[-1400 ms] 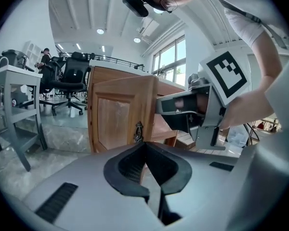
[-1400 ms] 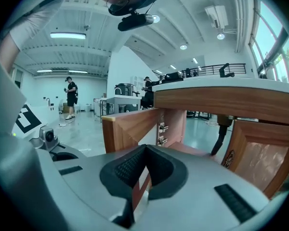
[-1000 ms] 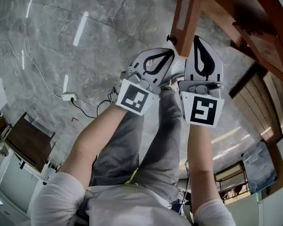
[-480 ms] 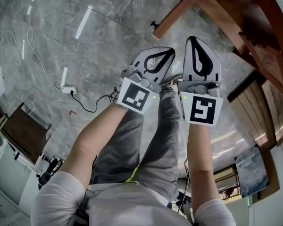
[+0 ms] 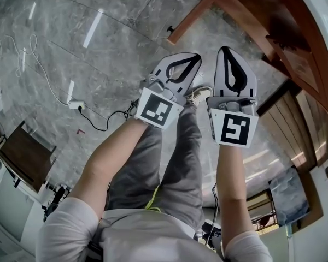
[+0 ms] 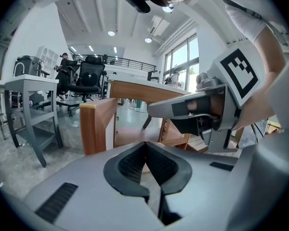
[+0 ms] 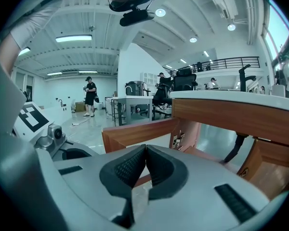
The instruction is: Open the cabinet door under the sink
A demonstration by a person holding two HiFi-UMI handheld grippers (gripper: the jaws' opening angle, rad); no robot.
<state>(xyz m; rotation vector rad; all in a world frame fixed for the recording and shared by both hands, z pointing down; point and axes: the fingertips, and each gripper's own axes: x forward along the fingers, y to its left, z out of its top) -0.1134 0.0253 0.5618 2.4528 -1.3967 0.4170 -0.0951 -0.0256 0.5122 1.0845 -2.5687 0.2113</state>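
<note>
Cabinet door (image 5: 199,11) has swung wider and stands open ahead, apart from left gripper (image 5: 192,60) and right gripper (image 5: 225,52), both pressed together, empty; opening looks done

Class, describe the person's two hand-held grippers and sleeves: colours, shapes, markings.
The left hand-held gripper and the right hand-held gripper are light grey with black ribbed pads. Each bears a white cube with black square markers. Sleeves: short, white.

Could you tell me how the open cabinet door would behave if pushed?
The cabinet door looks like a thick, solid wood panel, so it should stay stiff. Standing open, it would probably swing easily rather than tip.
</note>
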